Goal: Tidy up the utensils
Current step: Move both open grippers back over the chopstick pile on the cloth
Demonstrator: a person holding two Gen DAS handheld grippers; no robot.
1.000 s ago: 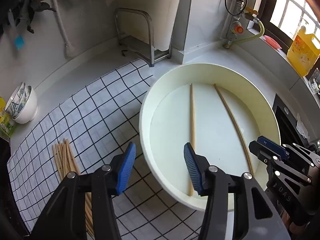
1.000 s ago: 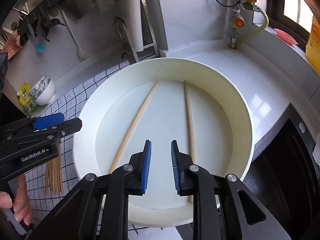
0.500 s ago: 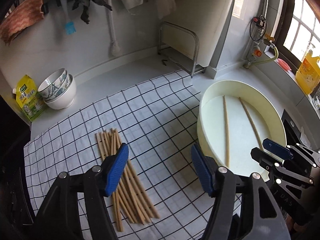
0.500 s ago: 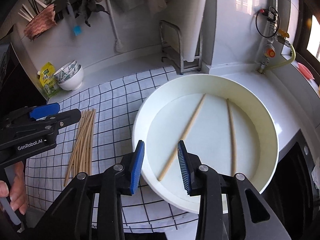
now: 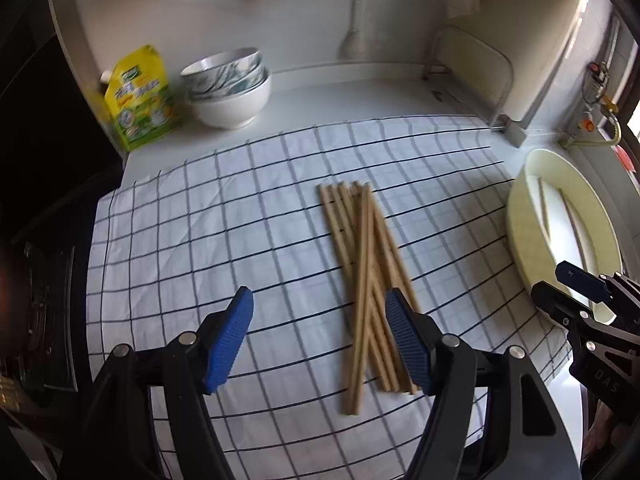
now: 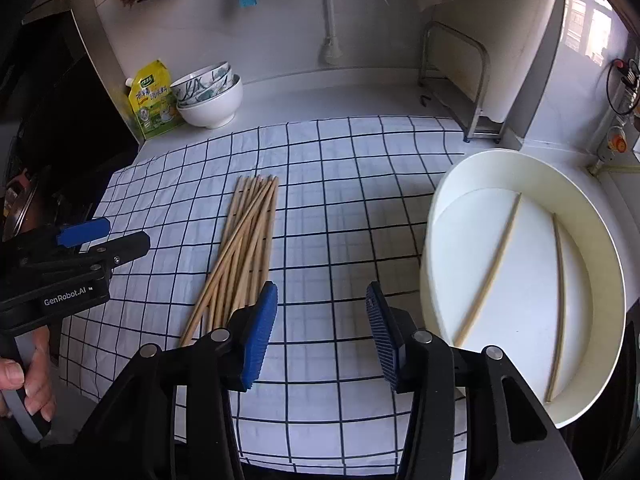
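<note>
Nearest, the left gripper (image 5: 319, 339) and right gripper (image 6: 322, 336) hover over a checked cloth (image 6: 352, 184) on the worktop (image 6: 320, 92), fingers released, jaws opening with nothing between them. A pile of wooden chopsticks (image 6: 244, 240) lies on the cloth. To the right, a round white tray (image 6: 592, 208) holds two chopsticks (image 6: 490, 276). Far left stand stacked bowls (image 6: 210, 96) and a yellow pouch (image 6: 154, 100).

A white cloth (image 6: 344, 208) gridded in dark lines carries tan chopsticks (image 6: 244, 248), a cream basin (image 6: 592, 216) sits right, and far left stand a yellow-green pouch (image 6: 154, 100) and white patterned bowls (image 6: 208, 94).
</note>
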